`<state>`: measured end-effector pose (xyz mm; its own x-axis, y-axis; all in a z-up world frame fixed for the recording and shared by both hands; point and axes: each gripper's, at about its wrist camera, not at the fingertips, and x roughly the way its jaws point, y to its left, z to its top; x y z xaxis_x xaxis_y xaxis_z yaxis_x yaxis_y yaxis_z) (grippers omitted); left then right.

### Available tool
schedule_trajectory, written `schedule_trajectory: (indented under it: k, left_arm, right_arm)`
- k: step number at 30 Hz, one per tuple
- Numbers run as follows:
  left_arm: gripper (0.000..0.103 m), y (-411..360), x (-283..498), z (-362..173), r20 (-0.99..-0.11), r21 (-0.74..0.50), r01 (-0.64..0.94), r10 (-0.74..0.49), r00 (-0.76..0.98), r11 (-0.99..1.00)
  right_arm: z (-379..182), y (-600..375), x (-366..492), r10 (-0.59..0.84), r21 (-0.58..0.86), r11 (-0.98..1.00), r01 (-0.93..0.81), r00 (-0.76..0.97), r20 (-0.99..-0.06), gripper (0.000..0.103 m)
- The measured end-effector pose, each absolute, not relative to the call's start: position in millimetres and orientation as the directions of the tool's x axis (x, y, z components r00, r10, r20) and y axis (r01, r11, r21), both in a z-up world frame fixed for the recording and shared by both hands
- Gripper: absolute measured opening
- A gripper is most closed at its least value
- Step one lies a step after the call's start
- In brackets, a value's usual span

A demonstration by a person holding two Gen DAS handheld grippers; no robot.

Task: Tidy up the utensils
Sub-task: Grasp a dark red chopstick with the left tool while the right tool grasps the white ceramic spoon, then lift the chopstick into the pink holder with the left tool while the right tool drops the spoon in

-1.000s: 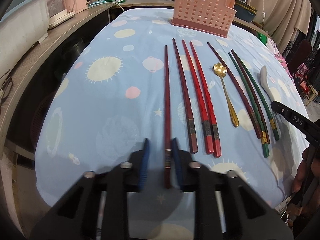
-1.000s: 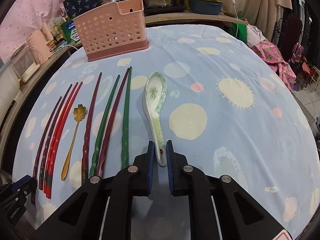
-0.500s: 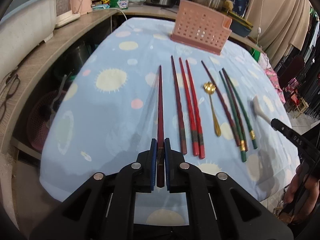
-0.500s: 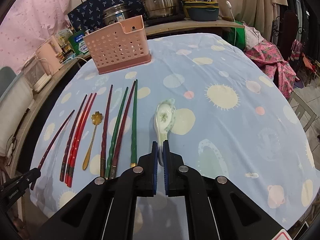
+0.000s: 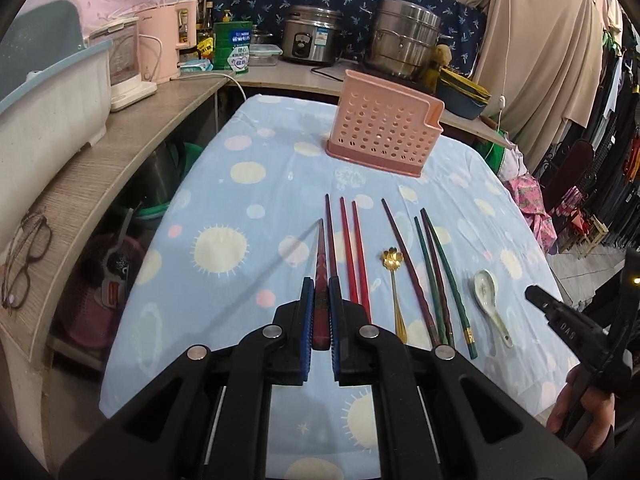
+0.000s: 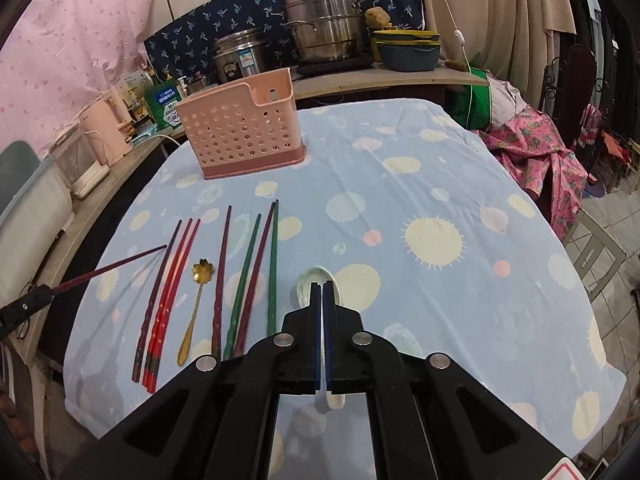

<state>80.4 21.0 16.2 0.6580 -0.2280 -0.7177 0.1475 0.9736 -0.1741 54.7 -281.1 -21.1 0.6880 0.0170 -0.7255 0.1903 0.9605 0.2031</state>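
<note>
steel pots (image 6: pixel 324 24), pink kettle (image 5: pixel 162 46) and eyeglasses (image 5: pixel 24 256) on counters.

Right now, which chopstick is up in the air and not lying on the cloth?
The dark red chopstick at the far left. The left gripper has its jaws shut on it, tip raised; the other chopsticks lie flat.

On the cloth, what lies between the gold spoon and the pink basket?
In the right wrist view, only bare tablecloth lies between the gold spoon and the pink basket; chopsticks flank it.
</note>
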Motion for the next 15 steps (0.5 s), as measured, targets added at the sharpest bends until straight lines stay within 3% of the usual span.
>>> schedule_trajectory:
  k: [2,9,15]
  left_arm:
    - [0.007,19.4,79.1,9.0,-0.733,-0.177,0.146,-0.229,0.641,0.973]
    - [0.007,21.9,74.3,-12.9,-0.773,-0.181,0.129,-0.222,0.595,0.975]
    - [0.007,22.5,71.9,-20.2,-0.787,-0.18,0.12,-0.216,0.578,0.976]
  right_arm:
    - [-36.9,-284.8,53.4,0.029,0.218,0.954,0.208,0.656,-0.754,0.019]
    - [-76.9,-288.2,53.9,0.09,0.278,0.931,0.237,0.589,-0.803,0.019]
    - [-82.2,-284.0,50.6,0.089,0.278,0.933,0.229,0.602,-0.793,0.017]
